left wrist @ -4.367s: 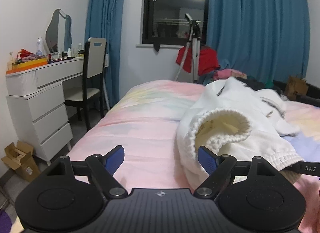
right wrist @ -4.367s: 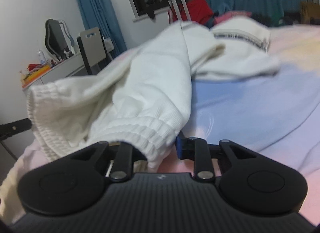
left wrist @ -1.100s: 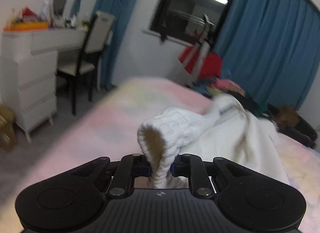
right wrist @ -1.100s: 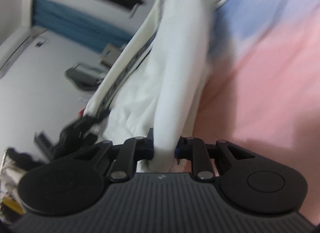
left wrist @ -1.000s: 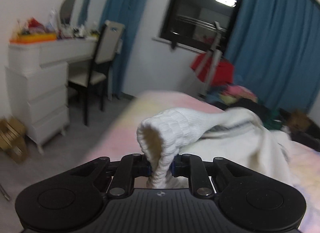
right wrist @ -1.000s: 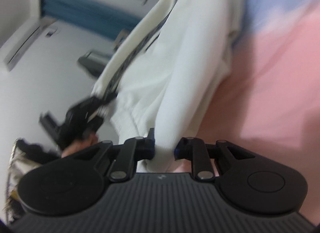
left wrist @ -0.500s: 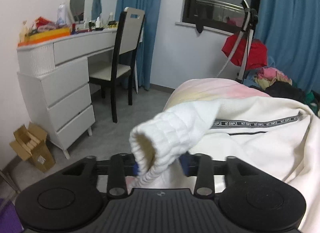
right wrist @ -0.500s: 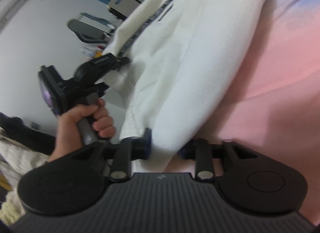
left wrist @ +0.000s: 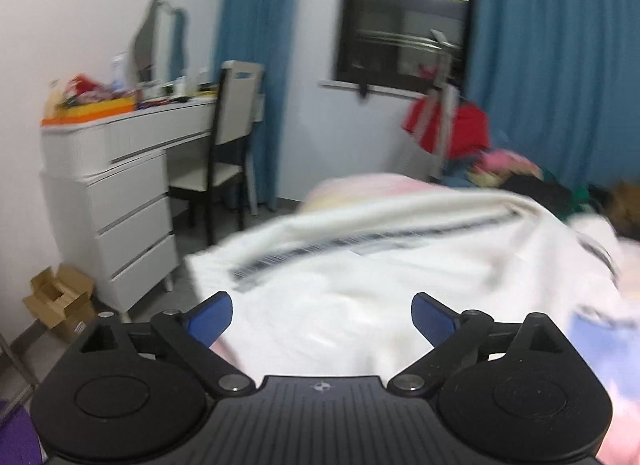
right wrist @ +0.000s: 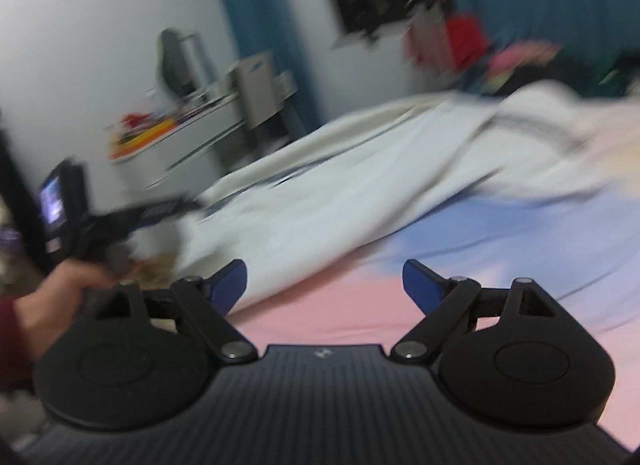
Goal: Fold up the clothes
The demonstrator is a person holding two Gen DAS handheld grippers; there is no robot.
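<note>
Where it lies, white garment [left wrist: 384, 265] stretches rightward across bed [right wrist: 500, 241]

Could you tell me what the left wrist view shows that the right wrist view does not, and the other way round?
Only the left wrist view shows the cardboard box on the floor beside the drawers, and the lit window. Only the right wrist view shows the person's hand holding the left gripper, and the blue part of the bedsheet. Both views show the white garment spread on the bed, the chair, the red cloth, and open jaws with nothing between them; both grippers have just been opening.
</note>
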